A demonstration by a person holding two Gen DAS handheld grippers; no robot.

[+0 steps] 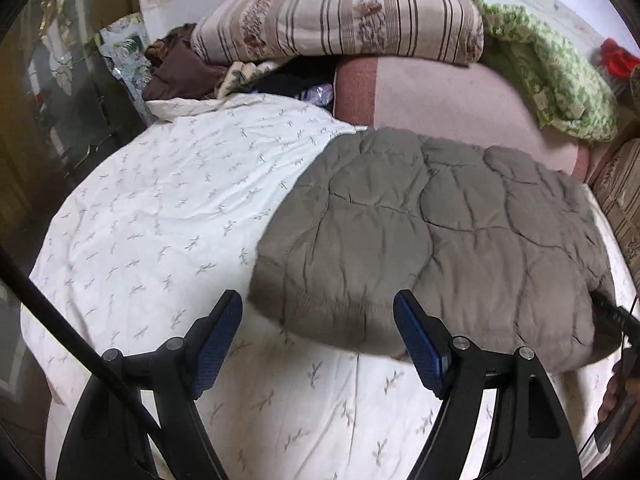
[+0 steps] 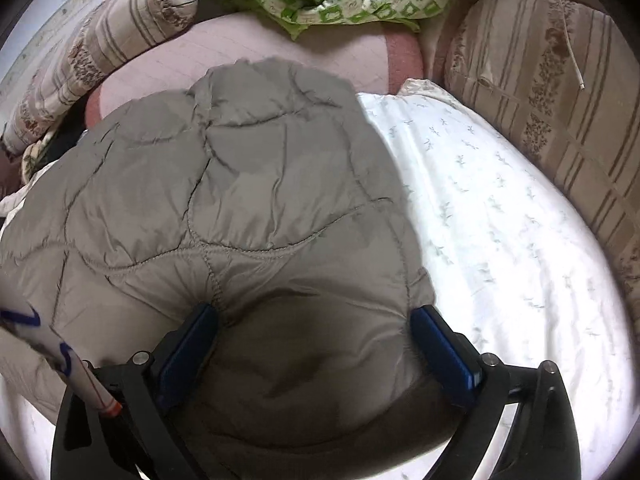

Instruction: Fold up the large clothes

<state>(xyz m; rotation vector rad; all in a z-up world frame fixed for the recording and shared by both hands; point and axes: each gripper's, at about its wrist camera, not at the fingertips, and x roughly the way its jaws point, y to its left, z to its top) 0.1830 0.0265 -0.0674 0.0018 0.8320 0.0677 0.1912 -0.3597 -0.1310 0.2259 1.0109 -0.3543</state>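
Note:
A grey-brown quilted jacket [image 1: 432, 232] lies folded in a puffy bundle on a white bed cover with small leaf prints [image 1: 168, 208]. My left gripper [image 1: 318, 308] is open, its blue pads wide apart just in front of the jacket's near left edge, holding nothing. In the right wrist view the jacket [image 2: 224, 200] fills the middle. My right gripper [image 2: 314, 320] is open, with the jacket's near edge bulging between its blue pads; the pads do not pinch it.
A pink blanket [image 1: 440, 96] lies behind the jacket. A striped pillow [image 1: 340, 16] and a green patterned cloth [image 1: 552, 80] sit at the back. Another striped cushion [image 2: 560, 100] stands on the right. Dark clothes [image 1: 180, 68] are heaped at the back left.

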